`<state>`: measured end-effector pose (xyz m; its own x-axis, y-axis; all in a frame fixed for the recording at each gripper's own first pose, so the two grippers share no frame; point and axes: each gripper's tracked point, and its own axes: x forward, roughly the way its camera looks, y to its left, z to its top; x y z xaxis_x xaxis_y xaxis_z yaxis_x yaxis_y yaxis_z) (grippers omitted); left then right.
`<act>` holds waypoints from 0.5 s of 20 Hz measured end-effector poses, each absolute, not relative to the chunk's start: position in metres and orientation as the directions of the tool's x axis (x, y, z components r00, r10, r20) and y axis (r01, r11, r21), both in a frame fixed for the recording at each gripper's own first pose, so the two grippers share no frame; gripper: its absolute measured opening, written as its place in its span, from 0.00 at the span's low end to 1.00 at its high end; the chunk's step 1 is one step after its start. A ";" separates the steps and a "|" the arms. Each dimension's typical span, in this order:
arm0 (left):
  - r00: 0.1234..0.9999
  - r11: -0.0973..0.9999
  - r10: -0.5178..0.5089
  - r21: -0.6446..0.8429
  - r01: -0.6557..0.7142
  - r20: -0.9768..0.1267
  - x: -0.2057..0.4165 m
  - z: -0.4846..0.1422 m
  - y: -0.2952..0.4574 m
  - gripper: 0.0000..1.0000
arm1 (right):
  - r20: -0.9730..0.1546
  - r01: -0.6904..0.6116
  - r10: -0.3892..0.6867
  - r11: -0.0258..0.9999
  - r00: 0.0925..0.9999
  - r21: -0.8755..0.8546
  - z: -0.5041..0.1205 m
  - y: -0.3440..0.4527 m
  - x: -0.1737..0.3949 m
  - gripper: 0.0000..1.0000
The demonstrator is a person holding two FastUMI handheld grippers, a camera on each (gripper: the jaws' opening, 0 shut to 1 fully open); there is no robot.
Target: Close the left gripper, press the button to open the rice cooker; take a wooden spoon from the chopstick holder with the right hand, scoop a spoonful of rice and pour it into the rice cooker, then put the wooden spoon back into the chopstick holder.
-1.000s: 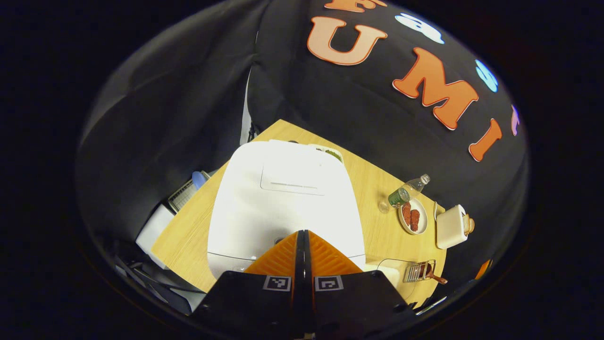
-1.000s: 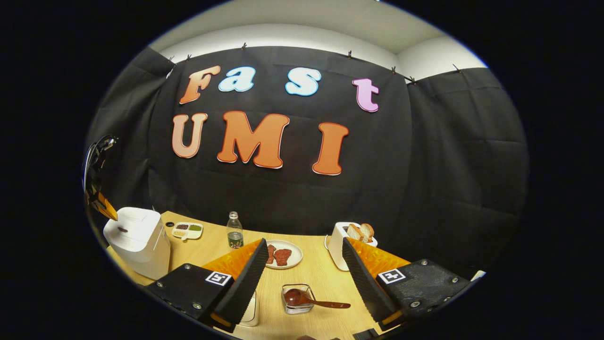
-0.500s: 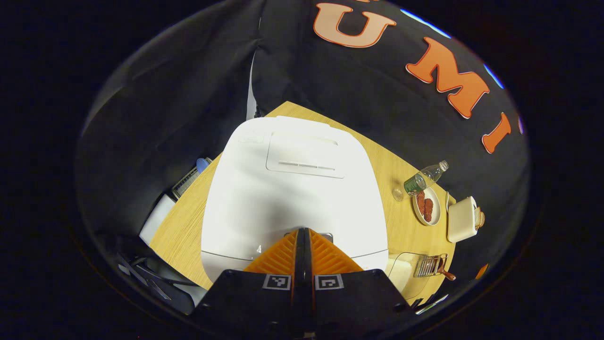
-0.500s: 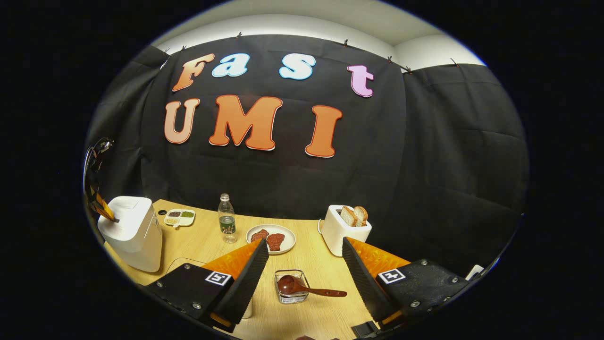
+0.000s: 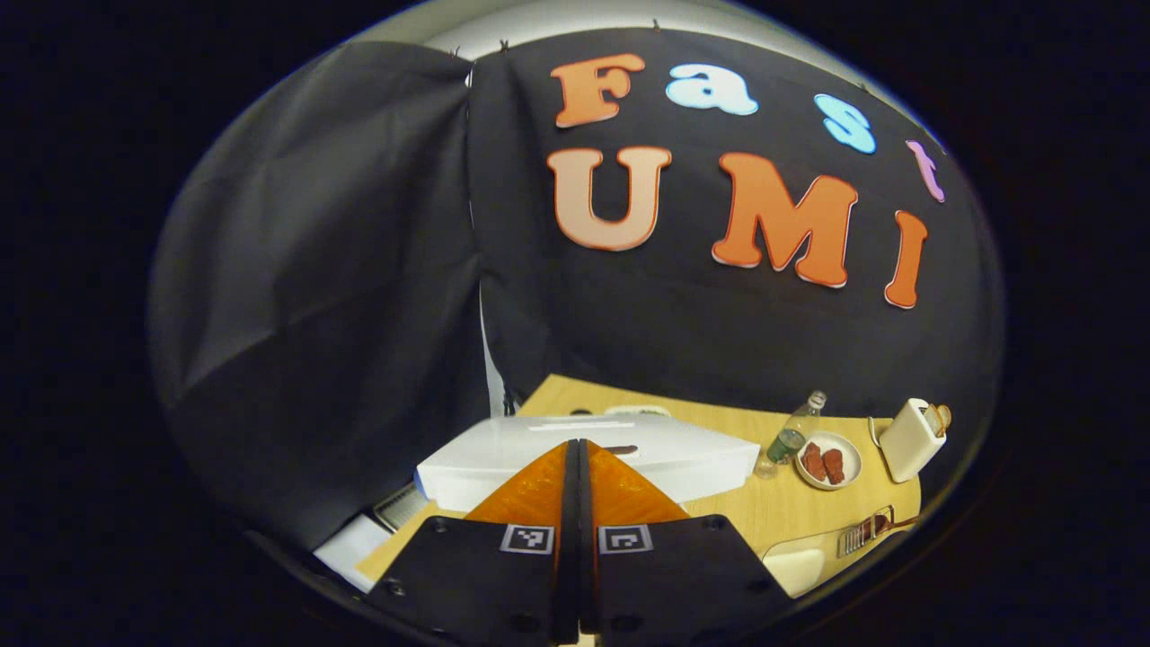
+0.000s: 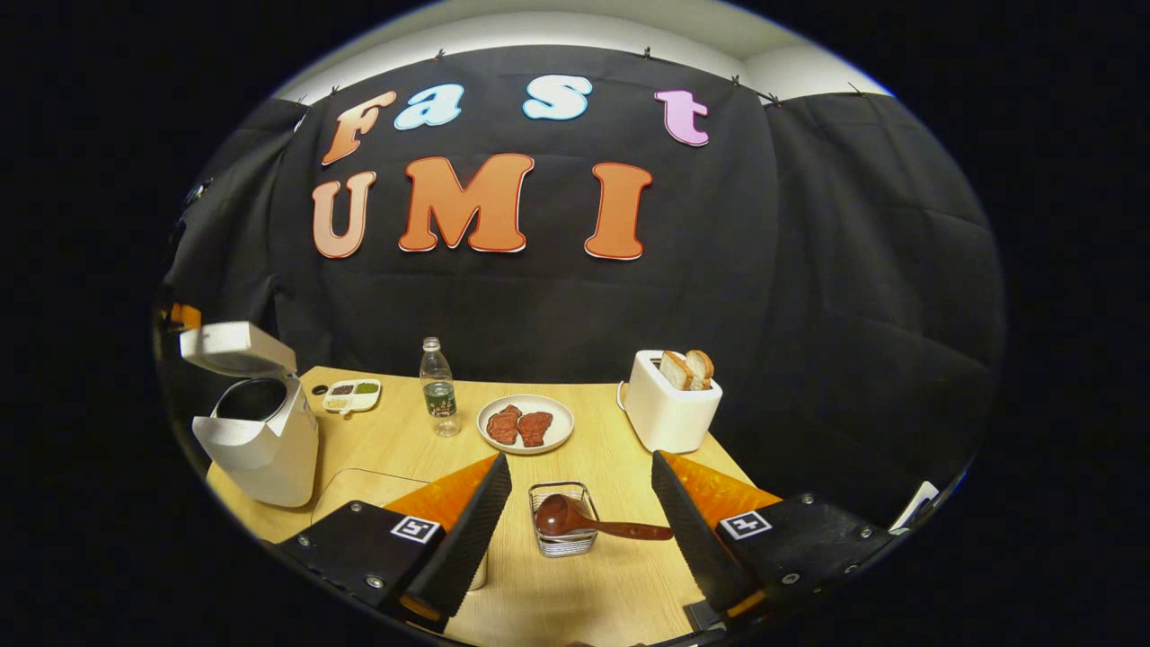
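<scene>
Rice cooker (image 6: pixel 256 422) lid now sprung up, pot exposed; half a second ago it sat shut. Left gripper (image 5: pixel 579 447) clenched on nothing, lifted off the button, raised lid (image 5: pixel 588 454) just ahead. Right gripper (image 6: pixel 581 485) spread wide, nearer the wire chopstick holder (image 6: pixel 561 521); wooden spoon (image 6: pixel 593 524) lies across it between the fingers.

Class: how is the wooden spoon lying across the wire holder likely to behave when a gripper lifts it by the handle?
The wooden spoon looks rigid, so it shouldn't flex. Its big bowl may make it tip bowl-down. The slim handle could twist between the fingers.
</scene>
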<state>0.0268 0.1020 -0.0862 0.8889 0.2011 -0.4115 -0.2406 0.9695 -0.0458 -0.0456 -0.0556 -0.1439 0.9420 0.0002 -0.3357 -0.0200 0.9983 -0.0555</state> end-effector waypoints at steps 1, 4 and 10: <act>0.906 0.972 0.201 -0.040 -0.232 -0.372 0.022 -0.072 0.097 0.05 | -0.341 -0.021 0.000 0.998 0.940 -0.056 -0.147 -0.058 -0.046 0.97; 0.940 0.977 0.189 -0.040 -0.209 -0.284 0.012 -0.049 0.084 0.05 | -0.370 -0.019 0.002 0.999 0.929 -0.042 -0.158 -0.063 -0.048 0.97; 0.971 0.989 0.146 0.007 -0.147 -0.188 0.007 -0.031 0.052 0.06 | -0.438 0.002 0.000 1.000 0.899 0.004 -0.188 -0.073 -0.055 0.97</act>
